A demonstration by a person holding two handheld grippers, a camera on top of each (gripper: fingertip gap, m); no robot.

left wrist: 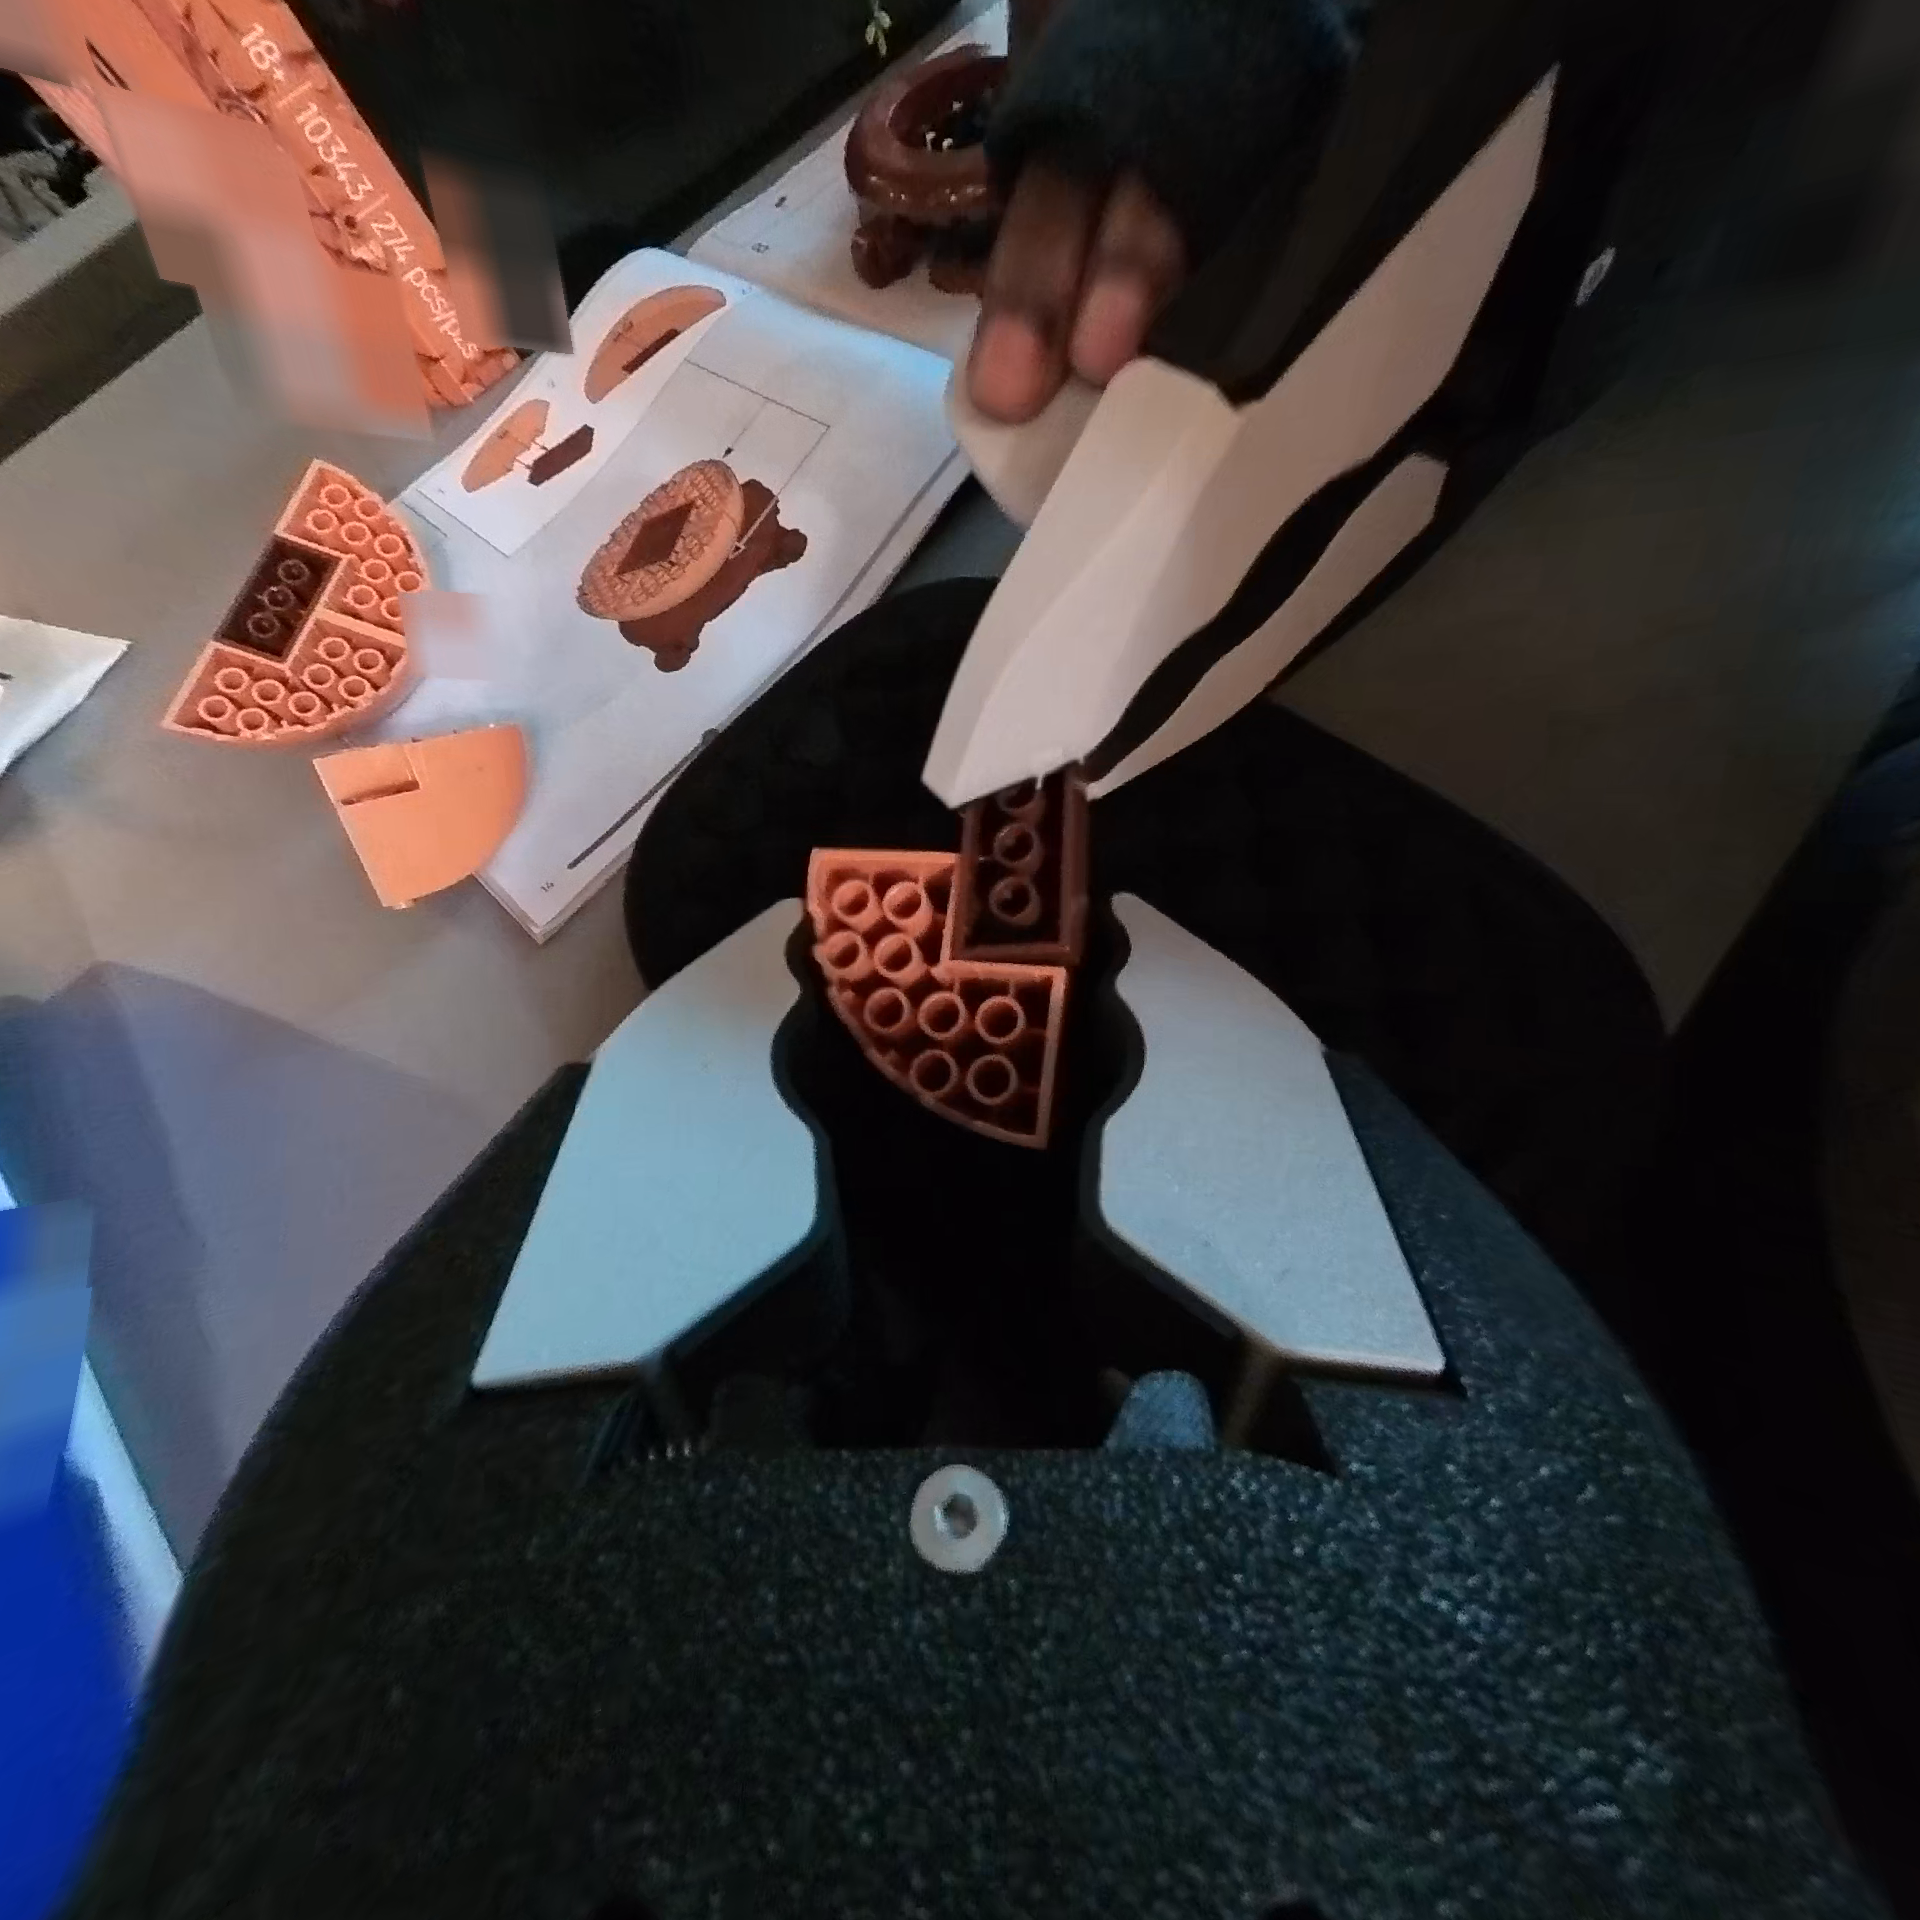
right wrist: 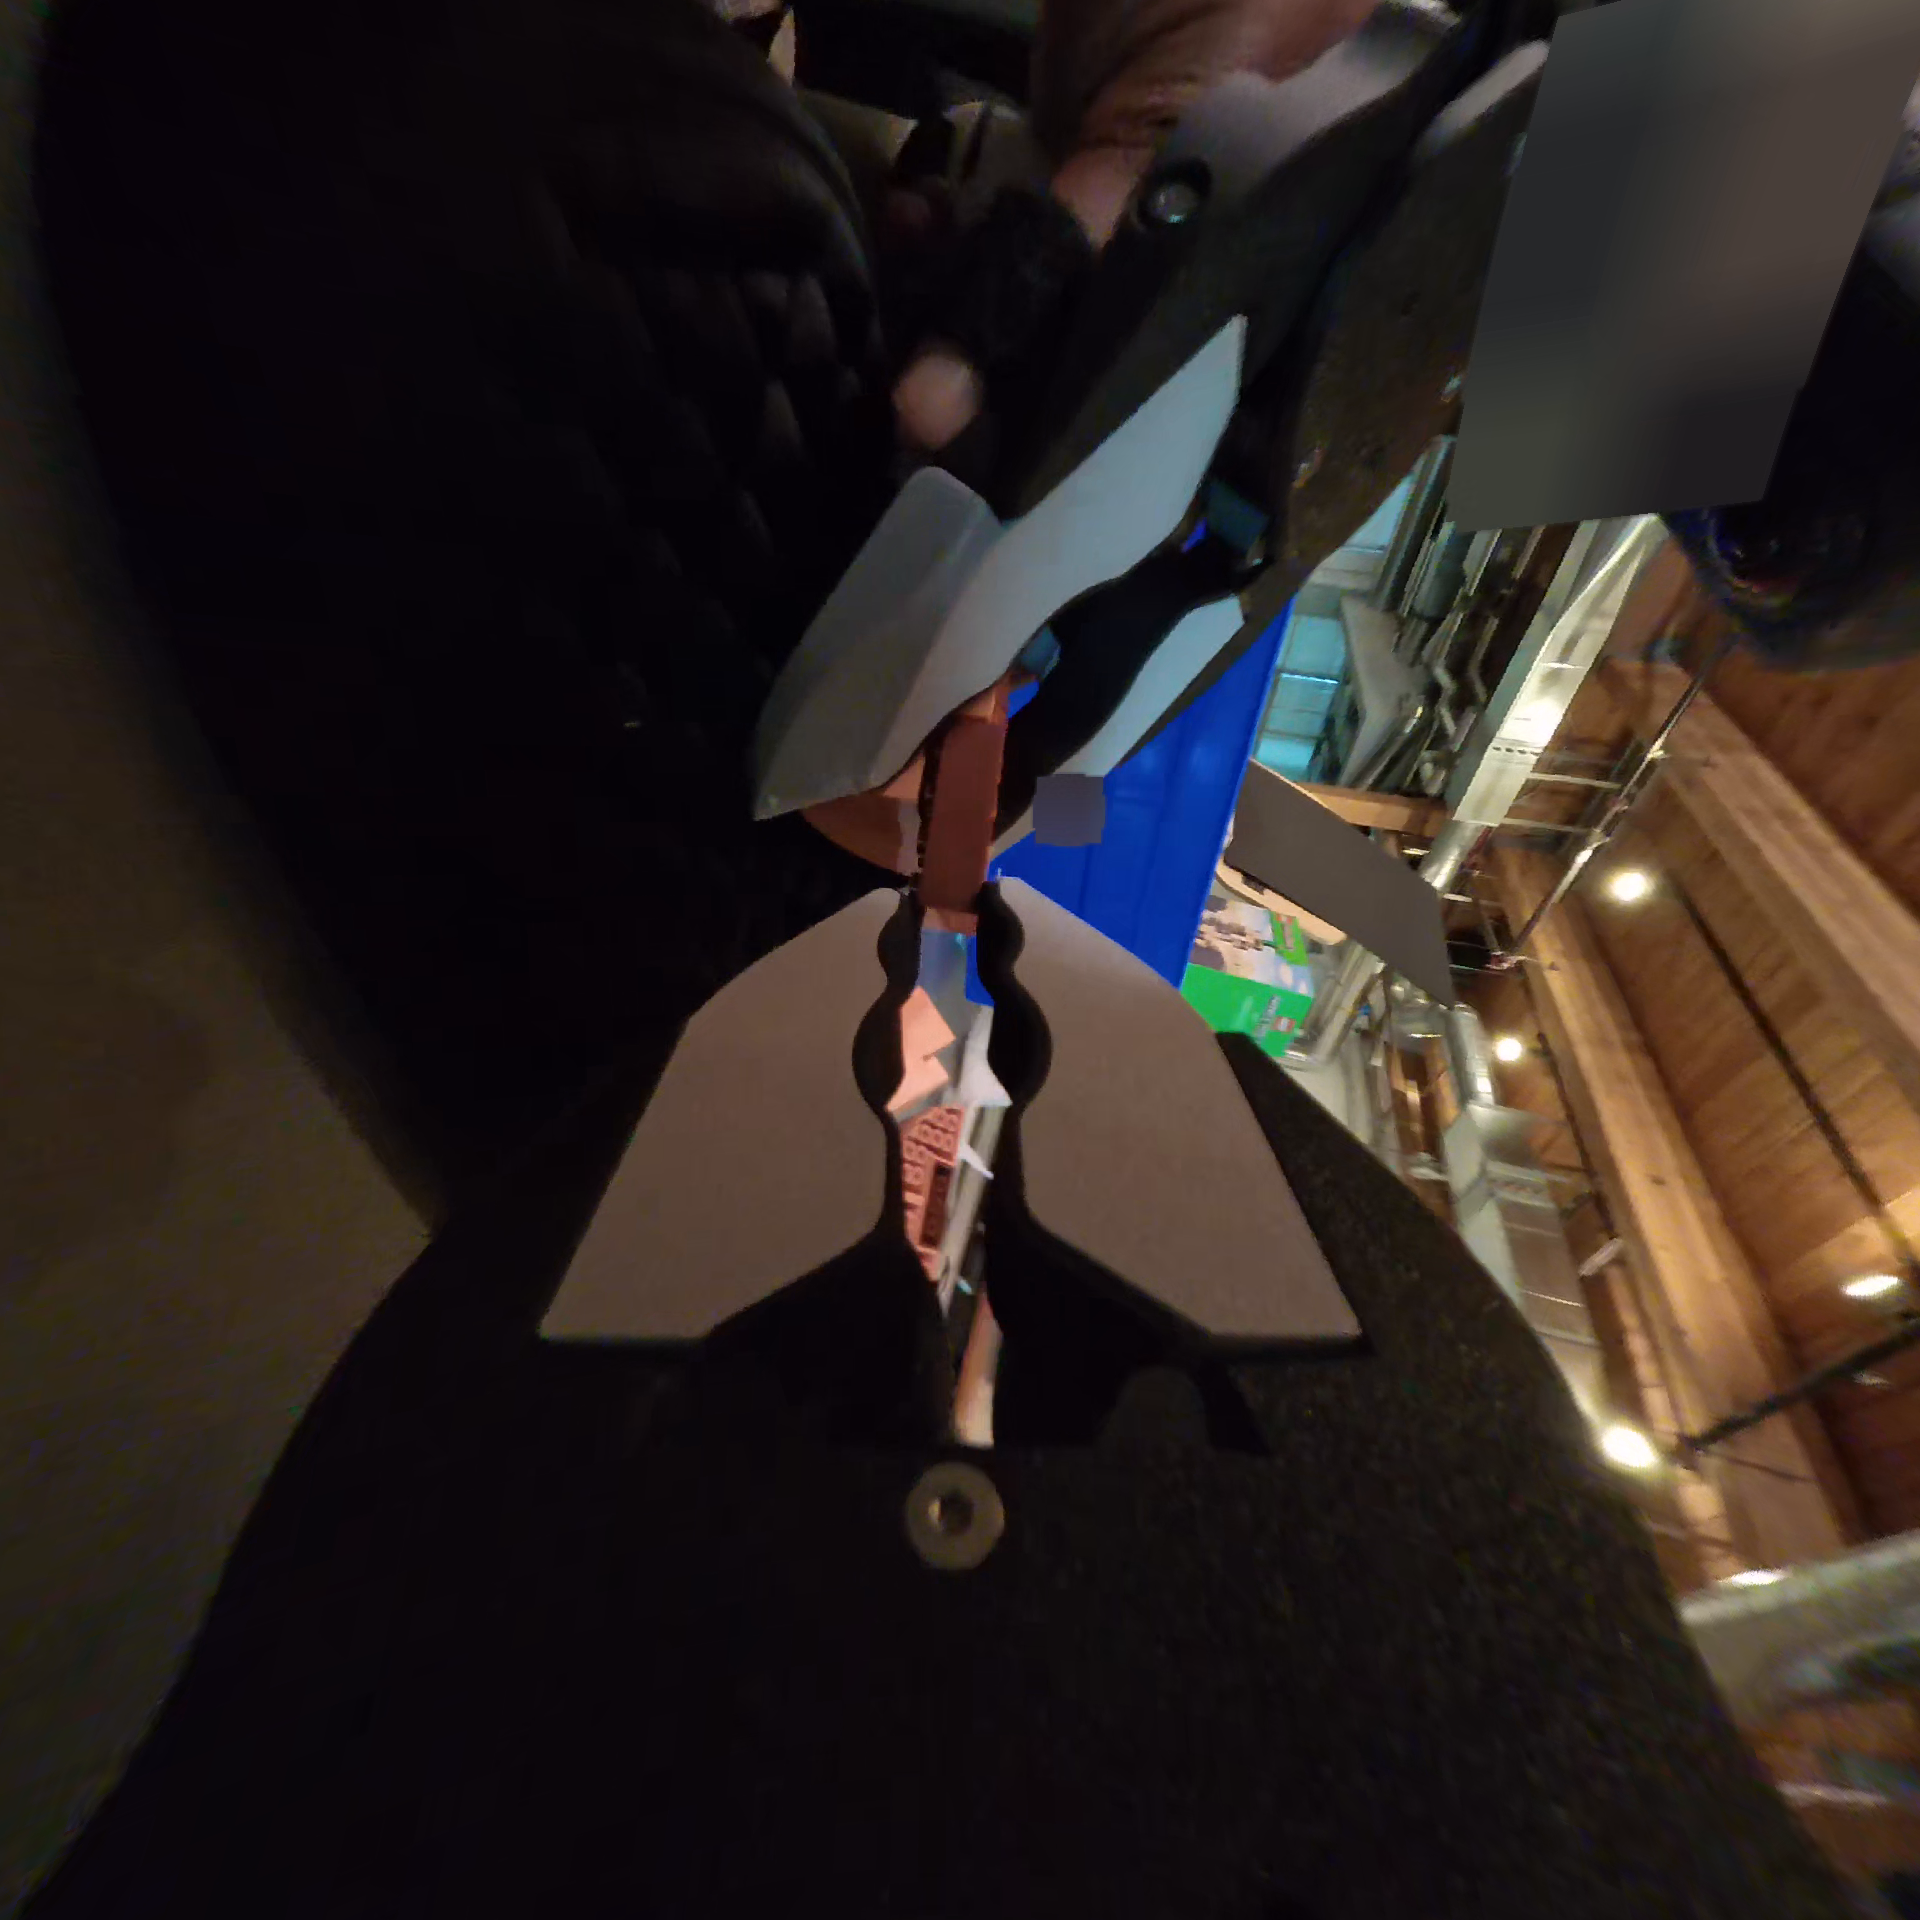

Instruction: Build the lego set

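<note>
- The grey table (left wrist: 156,914) carried an open instruction booklet (left wrist: 665,520), an orange box (left wrist: 343,208) and a dark brown round stand (left wrist: 925,197).
- On the table lay a peach half-round assembly (left wrist: 301,613), underside up, and just beside it a smooth peach quarter piece (left wrist: 426,821).
- The left gripper (left wrist: 956,997) stood fairly wide, its fingers clamped on the peach quarter-round plate (left wrist: 935,1029), raised above the table with its underside to the camera.
- The right gripper (right wrist: 948,904) stood narrow, its pads pressed on one end of the dark brown brick (left wrist: 1023,873), which sat in the plate's notch.
</note>
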